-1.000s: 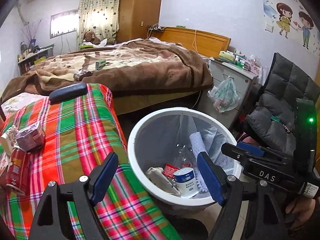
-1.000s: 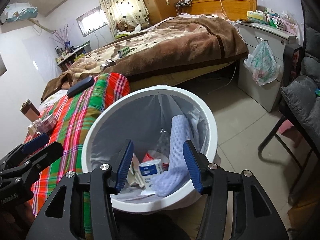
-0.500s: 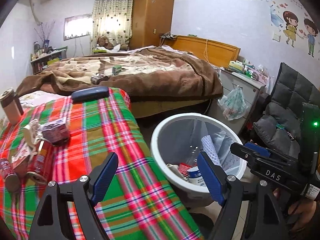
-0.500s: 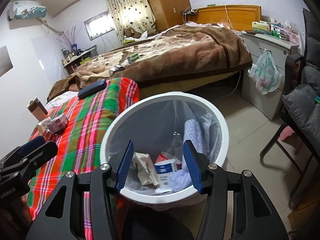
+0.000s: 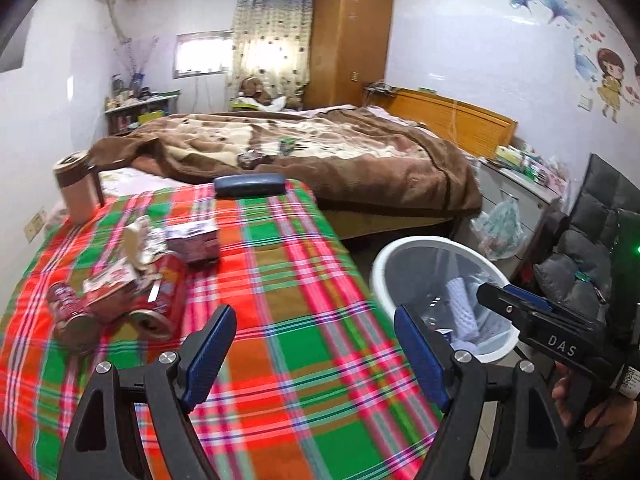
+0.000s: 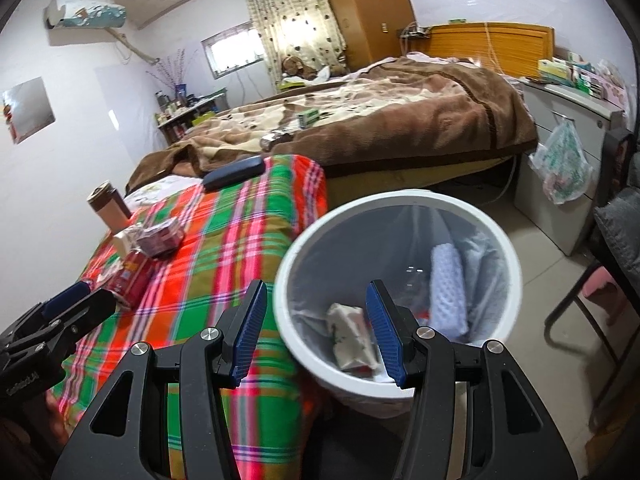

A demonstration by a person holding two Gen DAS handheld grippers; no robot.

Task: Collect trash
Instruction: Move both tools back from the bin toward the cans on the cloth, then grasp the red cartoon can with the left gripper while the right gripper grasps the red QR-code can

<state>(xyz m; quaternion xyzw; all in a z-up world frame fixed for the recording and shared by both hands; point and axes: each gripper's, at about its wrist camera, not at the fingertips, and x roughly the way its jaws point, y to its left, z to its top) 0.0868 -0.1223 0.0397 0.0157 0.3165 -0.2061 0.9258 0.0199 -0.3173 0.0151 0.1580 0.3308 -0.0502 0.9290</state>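
**Hidden, cropped and blurred**

The white round plastic trash bin (image 5: 384, 276) is partly covered in the left wrist view by the left gripper (image 5: 314, 354)'s blue-padded finger and by the black right gripper (image 5: 532, 326) crossing its rim. In the right wrist view the bin's base is hidden behind the gripper frame. What lies deepest in the bin is unreadable: a crumpled white wrapper (image 6: 352, 330) shows only in part, behind a finger. The red-and-green plaid cloth (image 5: 280, 300) smears near both pictures' lower edges. Labels on the red crushed cans (image 5: 158, 304) are too blurred to read. The grey padded chair (image 5: 588, 264) is cut off at the right.
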